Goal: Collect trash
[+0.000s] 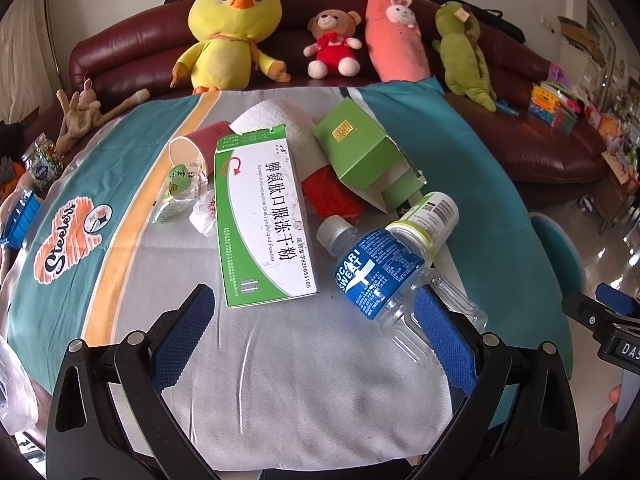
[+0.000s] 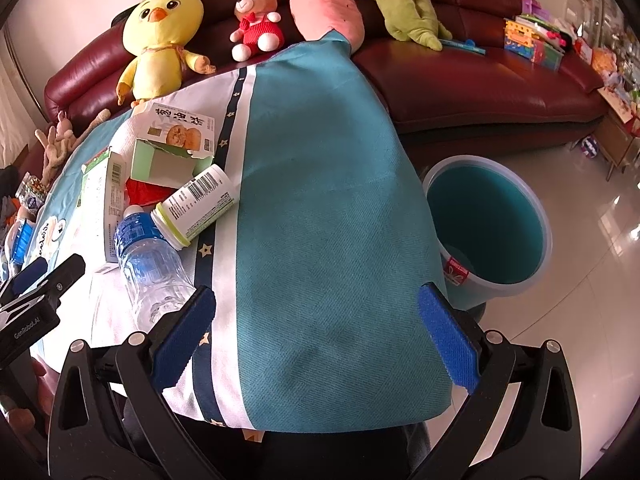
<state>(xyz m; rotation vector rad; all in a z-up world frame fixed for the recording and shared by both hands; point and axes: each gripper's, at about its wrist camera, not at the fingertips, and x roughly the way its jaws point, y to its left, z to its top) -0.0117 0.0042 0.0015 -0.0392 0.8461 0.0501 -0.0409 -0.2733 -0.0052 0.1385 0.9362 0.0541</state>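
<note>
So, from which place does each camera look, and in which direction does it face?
Left wrist: sits on the left gripper, open, looking across the table at the trash pile: medicine box, Pocari Sweat bottle; the right gripper shows at the right edge.
Right wrist: sits on the right gripper, open, facing the teal tablecloth and the bin on the floor; the left gripper shows at the left edge.
Shared: the bottle, the white bottle, the sofa with plush toys.

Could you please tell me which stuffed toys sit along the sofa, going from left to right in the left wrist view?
Yellow chick → teddy bear in red → pink carrot with a bunny → green plush.
</note>
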